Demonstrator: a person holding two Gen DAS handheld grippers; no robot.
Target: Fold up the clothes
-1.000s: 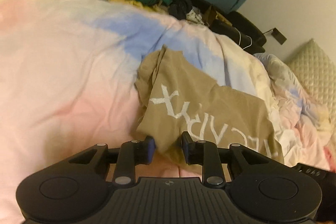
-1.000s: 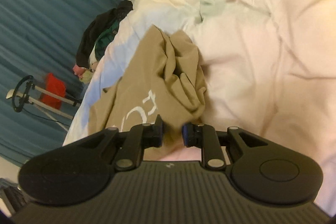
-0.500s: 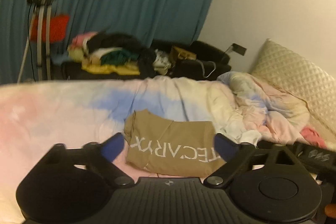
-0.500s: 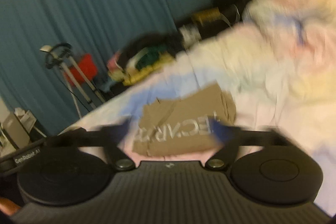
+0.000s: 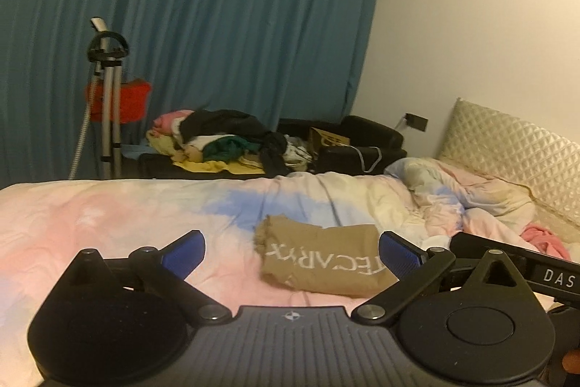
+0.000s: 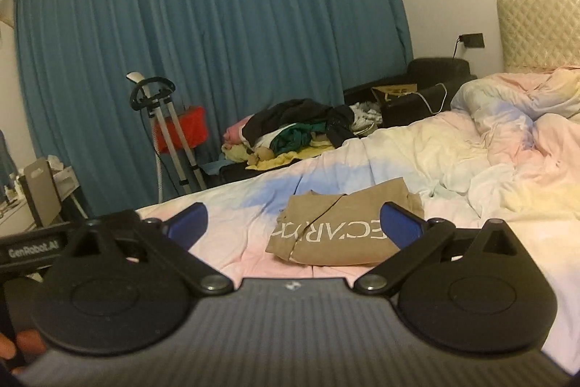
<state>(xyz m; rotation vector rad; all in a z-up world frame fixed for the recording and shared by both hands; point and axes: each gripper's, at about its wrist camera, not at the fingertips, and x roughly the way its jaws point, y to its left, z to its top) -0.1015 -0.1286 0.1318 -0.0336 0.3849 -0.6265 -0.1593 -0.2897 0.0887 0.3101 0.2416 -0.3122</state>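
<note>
Ample bare duvet [image 5: 108, 223] around folded shirt [image 5: 322, 252]

Shirt's [image 5: 319, 256] white lettering partly behind a blue pad [image 5: 398, 252]; other gripper's [image 5: 543, 272] label cut at frame edge.

A tan folded cotton shirt [image 5: 322, 256] bears white block lettering. The soft quilted duvet [image 5: 108, 220] beneath is mottled pink, blue and cream. Upper left, pleated teal curtains [image 5: 203, 35]; black grippers carry blue padded fingers [image 6: 400, 223].
</note>
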